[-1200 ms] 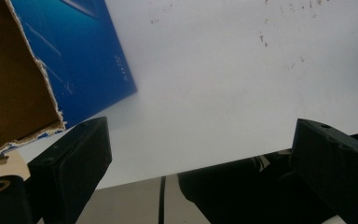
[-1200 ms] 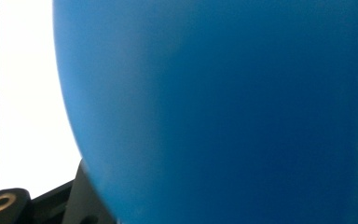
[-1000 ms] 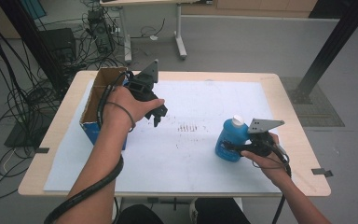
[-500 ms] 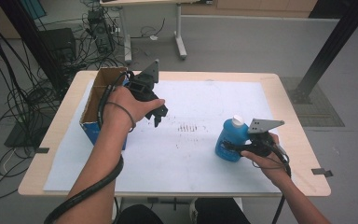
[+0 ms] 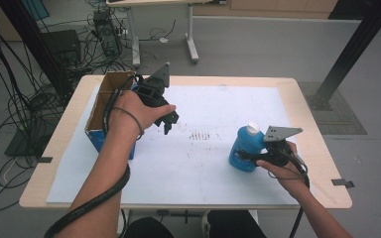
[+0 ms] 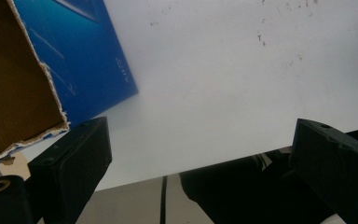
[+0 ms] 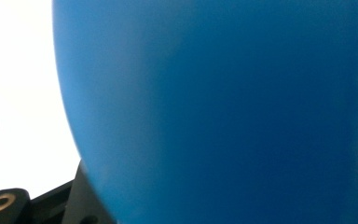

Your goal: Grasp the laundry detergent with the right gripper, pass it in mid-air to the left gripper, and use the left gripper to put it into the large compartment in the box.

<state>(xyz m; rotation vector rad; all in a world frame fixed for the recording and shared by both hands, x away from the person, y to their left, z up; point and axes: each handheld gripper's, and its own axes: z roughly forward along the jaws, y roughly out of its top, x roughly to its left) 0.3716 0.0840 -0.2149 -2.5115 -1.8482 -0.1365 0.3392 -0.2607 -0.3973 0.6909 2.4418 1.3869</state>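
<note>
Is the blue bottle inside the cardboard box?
No, the blue bottle stands on the white sheet by the right gripper, far from the cardboard box at the table's left.

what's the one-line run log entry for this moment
left claw: open, empty, beside cardboard box | right claw: shut on blue bottle | bottle upright on white sheet

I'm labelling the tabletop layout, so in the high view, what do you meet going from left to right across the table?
cardboard box → left gripper → blue bottle → right gripper, its jaws against the bottle's lower side.
</note>
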